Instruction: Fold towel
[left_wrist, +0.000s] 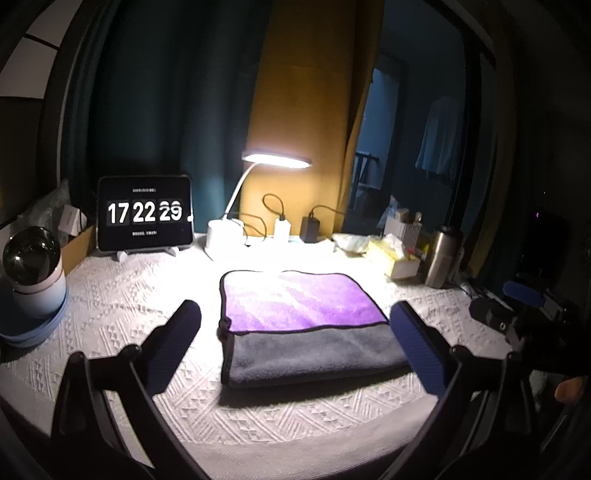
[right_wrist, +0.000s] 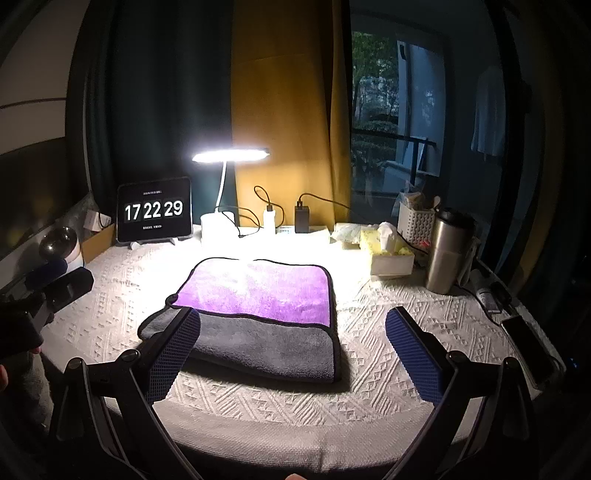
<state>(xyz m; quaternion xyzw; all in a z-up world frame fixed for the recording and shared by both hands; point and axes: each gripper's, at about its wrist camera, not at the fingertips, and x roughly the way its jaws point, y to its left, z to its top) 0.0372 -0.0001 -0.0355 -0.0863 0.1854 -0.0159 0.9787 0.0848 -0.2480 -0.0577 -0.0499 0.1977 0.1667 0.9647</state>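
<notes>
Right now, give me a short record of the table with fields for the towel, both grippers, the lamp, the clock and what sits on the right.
towel: purple and grey, folded, flat on the white tablecloth
left hand-held gripper: open, holding nothing
right hand-held gripper: open, holding nothing
lamp: lit, behind the towel
clock: reads 17 22 29, back left
right side: tissue box, steel flask, white basket
</notes>
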